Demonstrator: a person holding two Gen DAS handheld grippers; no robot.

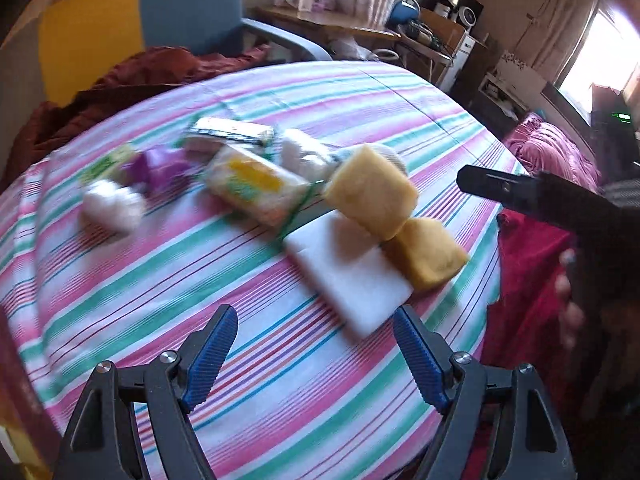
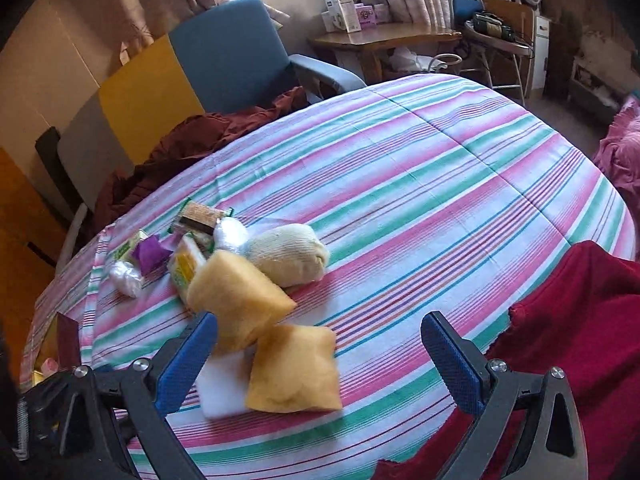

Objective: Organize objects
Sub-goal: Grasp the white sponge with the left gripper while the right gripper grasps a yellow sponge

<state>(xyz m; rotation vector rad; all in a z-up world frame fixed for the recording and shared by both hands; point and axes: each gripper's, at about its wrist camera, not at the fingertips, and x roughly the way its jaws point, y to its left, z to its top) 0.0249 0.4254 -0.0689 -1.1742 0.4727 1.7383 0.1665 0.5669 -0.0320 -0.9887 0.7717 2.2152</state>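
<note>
A loose pile lies on the striped tablecloth [image 1: 280, 400]. Nearest my open left gripper [image 1: 316, 356] is a white foam block [image 1: 352, 280], with two yellow sponges [image 1: 372, 196] [image 1: 428, 258] leaning on its far side. Behind them lie a yellow-green packet [image 1: 256, 188], white wads [image 1: 112, 204], a purple item [image 1: 160, 168] and a silver packet [image 1: 232, 132]. My right gripper [image 2: 320, 360] is open, just above the nearer yellow sponge [image 2: 296, 372] and the white foam block [image 2: 220, 394]. Beyond those are the other sponge [image 2: 240, 300] and a cream rolled cloth [image 2: 292, 258].
A blue armchair [image 2: 236, 56] and dark maroon cloth [image 2: 192, 140] stand behind the table. Red fabric [image 2: 580, 320] covers the near right edge. A wooden side table [image 2: 380, 38] with boxes is farther back. The right half of the tablecloth [image 2: 440, 180] is bare.
</note>
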